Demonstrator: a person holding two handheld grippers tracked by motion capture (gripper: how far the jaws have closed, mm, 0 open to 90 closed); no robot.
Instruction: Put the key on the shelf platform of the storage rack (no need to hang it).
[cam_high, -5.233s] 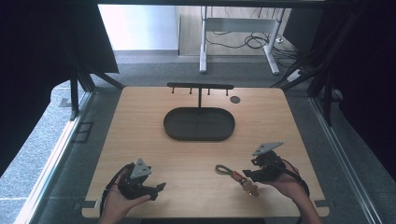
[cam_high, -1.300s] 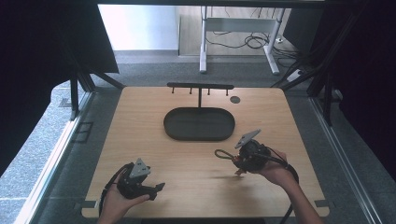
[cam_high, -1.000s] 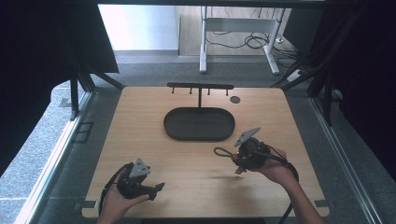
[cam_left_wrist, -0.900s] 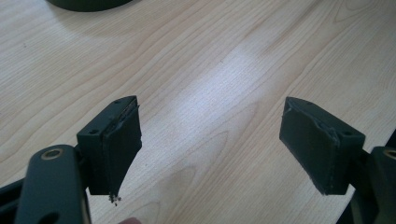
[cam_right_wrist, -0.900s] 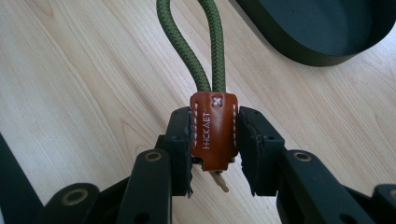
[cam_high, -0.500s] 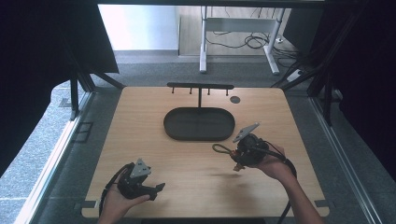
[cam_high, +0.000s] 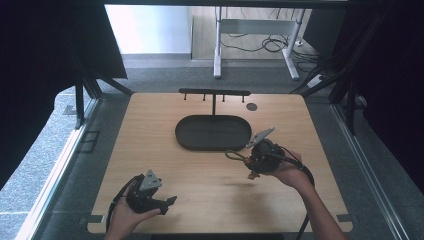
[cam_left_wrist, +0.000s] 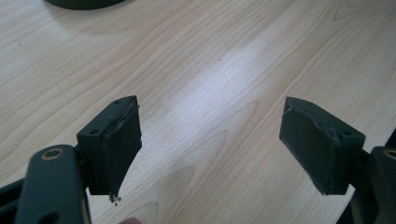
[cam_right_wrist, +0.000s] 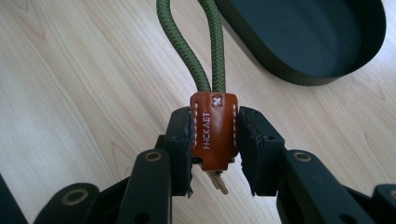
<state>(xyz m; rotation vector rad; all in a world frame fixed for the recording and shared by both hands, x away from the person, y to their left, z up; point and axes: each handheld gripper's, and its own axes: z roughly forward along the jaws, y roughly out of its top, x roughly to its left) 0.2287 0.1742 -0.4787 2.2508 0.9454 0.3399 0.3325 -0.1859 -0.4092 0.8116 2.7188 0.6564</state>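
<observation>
Right claw (cam_right_wrist: 214, 140) clamped on brown leather tab of green braided cord loop (cam_right_wrist: 212, 126), now lifted nearer black oval tray (cam_high: 213, 132); likely heading there. Left claw (cam_left_wrist: 210, 144) apart, resting on pale wooden counter (cam_high: 150, 125).

A key strap (cam_right_wrist: 212, 126) is held off the tabletop (cam_high: 150, 130), clamped in the right tool (cam_right_wrist: 214, 151) by its brown leather sleeve, which carries white stitching and stamped lettering. A loop of green braided cord (cam_right_wrist: 191, 42) runs out from the sleeve toward the near rim of the dark oval tray (cam_high: 212, 132). In the high view the strap (cam_high: 239, 157) hangs just beside that tray's near right end.
</observation>
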